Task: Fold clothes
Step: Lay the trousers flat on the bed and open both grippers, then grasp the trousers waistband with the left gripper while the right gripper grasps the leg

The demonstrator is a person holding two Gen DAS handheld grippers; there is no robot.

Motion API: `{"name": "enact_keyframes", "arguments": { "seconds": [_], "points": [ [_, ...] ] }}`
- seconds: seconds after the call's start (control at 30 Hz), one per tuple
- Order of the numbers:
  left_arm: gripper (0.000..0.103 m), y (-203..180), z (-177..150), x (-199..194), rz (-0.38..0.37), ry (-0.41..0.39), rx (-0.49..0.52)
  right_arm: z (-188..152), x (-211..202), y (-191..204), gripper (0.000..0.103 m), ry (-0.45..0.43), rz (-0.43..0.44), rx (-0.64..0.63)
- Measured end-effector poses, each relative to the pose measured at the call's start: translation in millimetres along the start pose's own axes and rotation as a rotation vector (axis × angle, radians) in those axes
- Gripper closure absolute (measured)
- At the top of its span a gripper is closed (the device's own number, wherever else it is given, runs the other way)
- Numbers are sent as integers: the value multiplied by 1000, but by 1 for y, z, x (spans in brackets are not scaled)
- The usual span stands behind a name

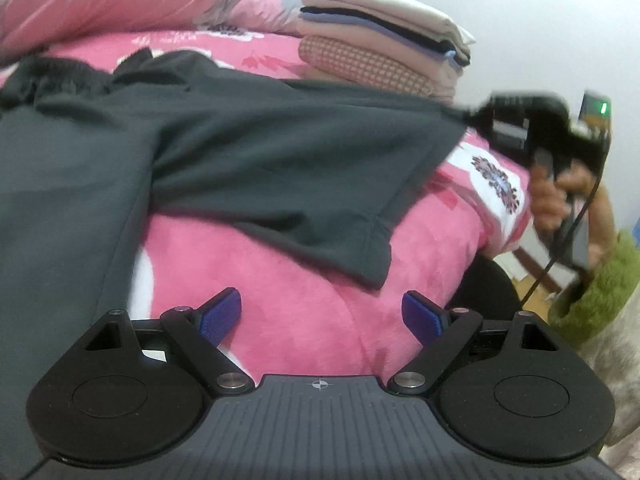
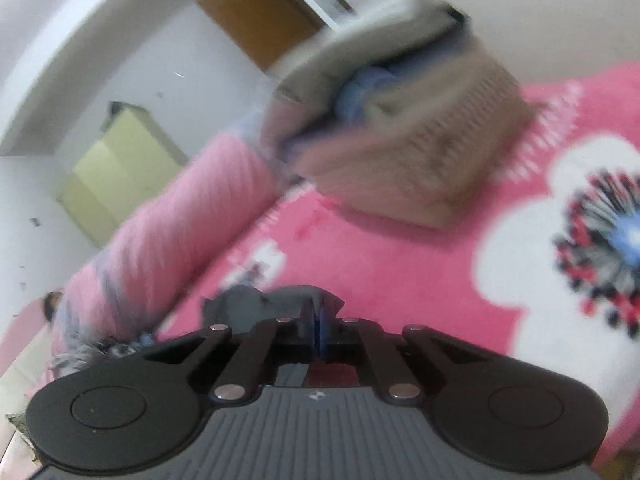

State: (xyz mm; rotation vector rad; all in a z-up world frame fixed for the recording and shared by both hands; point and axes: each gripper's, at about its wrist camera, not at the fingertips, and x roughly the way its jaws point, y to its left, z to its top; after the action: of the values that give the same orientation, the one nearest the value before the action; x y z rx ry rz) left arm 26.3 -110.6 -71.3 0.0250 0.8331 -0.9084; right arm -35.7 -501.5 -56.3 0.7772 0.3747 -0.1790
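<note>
While right gripper [image 2: 320, 320] pinches it, dark shirt [image 1: 248, 152] lies rumpled — half-spread.

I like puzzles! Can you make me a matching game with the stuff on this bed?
Things:
1. garment
2. left gripper
3. right gripper
4. folded stack

States:
A. fingers apart, holding nothing
B. dark grey, spread over the pink blanket
C. piled neatly at the far side of the bed
D. fingers pinched on a dark grey corner

Pairs: 1-B, 2-A, 3-D, 4-C
</note>
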Motion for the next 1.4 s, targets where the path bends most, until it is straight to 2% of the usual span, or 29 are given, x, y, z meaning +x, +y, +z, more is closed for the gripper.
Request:
{"name": "enact_keyframes", "arguments": {
  "seconds": [0.07, 0.13, 0.17, 0.23, 0.33, 0.43, 0.57, 0.7, 0.8, 0.9, 0.93, 1.0, 1.03, 1.07, 1.1, 1.13, 1.17, 1.2, 1.3, 1.4],
  "points": [
    [14, 2, -2, 0, -2, 6, -8, -5, 10, -18, 102, 53, -41, 56],
    [14, 3, -3, -5, 2, 2, -10, -7, 17, -34, 97, 89, -74, 124],
    [14, 3, -5, -9, 5, -1, -13, -7, 13, -35, 94, 70, -89, 133],
    [14, 5, -10, -22, 25, -7, -23, -8, 6, -37, 76, 31, -119, 151],
    [14, 14, -18, -49, 75, -35, -52, -8, -9, -31, 64, -35, -151, 144],
    [10, 30, -27, -82, 139, -98, -119, -10, -30, -9, 60, -116, -157, 71],
    [9, 57, -41, -129, 237, -211, -240, -16, -43, 34, 52, -133, -69, -18],
    [9, 85, -57, -169, 333, -333, -376, -31, -27, 95, 51, -36, 53, -166],
    [9, 108, -71, -187, 397, -409, -482, -56, -7, 151, 49, 93, 171, -301],
    [10, 126, -78, -184, 440, -394, -522, -89, 19, 212, 42, 246, 279, -436],
    [15, 129, -79, -180, 456, -377, -521, -102, 30, 234, 41, 304, 310, -482],
    [42, 134, -83, -171, 469, -339, -529, -129, 49, 277, 41, 405, 343, -568],
    [46, 137, -86, -168, 453, -328, -547, -141, 57, 294, 41, 440, 352, -607],
    [54, 140, -90, -165, 433, -323, -567, -153, 67, 311, 41, 465, 354, -654],
    [66, 143, -93, -164, 422, -325, -580, -166, 77, 328, 41, 490, 357, -702],
    [72, 145, -96, -163, 417, -334, -587, -178, 88, 344, 41, 514, 361, -748],
    [83, 145, -97, -163, 408, -342, -586, -190, 98, 359, 41, 538, 364, -793],
    [91, 144, -97, -163, 394, -350, -577, -202, 104, 368, 41, 553, 359, -824],
    [94, 131, -93, -164, 389, -383, -492, -231, 127, 392, 41, 585, 328, -907],
    [94, 110, -85, -159, 380, -392, -363, -243, 132, 403, 42, 602, 383, -945]
  ]
}}
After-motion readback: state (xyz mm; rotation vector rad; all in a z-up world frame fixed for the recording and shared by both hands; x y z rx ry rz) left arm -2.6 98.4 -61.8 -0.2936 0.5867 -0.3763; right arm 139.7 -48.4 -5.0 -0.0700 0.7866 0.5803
